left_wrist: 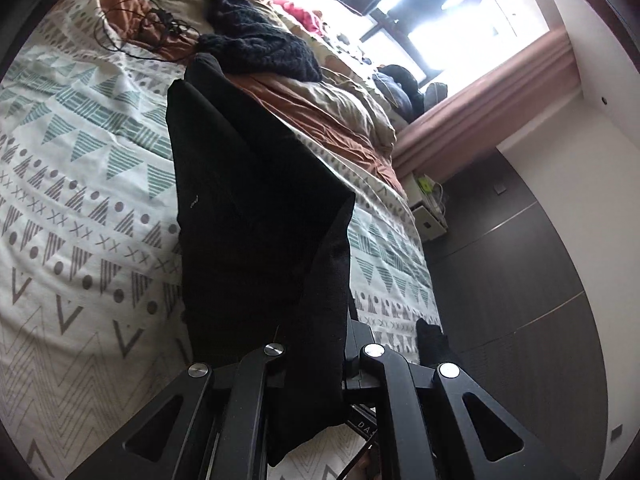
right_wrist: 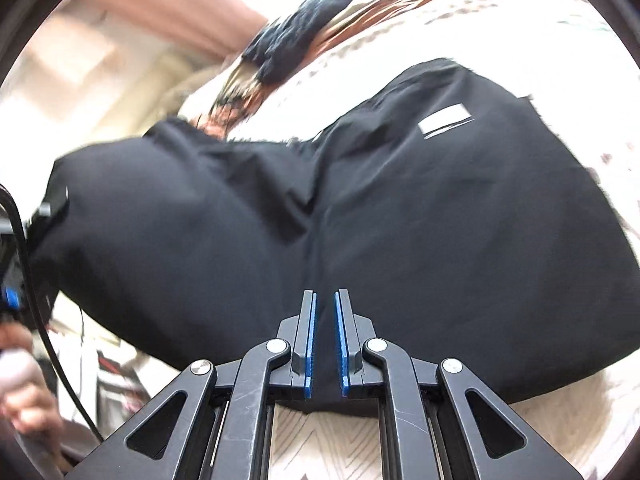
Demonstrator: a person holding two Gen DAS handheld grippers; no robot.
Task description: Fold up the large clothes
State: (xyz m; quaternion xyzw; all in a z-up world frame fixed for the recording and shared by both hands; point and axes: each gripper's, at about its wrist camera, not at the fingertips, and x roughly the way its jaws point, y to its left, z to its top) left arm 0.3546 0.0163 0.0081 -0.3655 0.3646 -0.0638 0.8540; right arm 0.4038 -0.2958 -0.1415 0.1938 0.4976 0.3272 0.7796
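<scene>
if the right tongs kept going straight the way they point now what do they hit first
Most likely the black garment they already grip: the right tongs are shut on its edge, and the cloth fills the view ahead. Behind it lies the patterned bedspread, though depth is unclear.

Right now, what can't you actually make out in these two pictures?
- Left gripper, left view: the black garment drapes over its fingertips, hiding them.
- Garment type, both views: folds and frame edges hide its full shape.
- White label, right view: too small to read.
- Bedding and room, right view: motion-blurred.
- Window, left view: overexposed, outside unseen.
- Hand, right view: cut off by the edge.
</scene>
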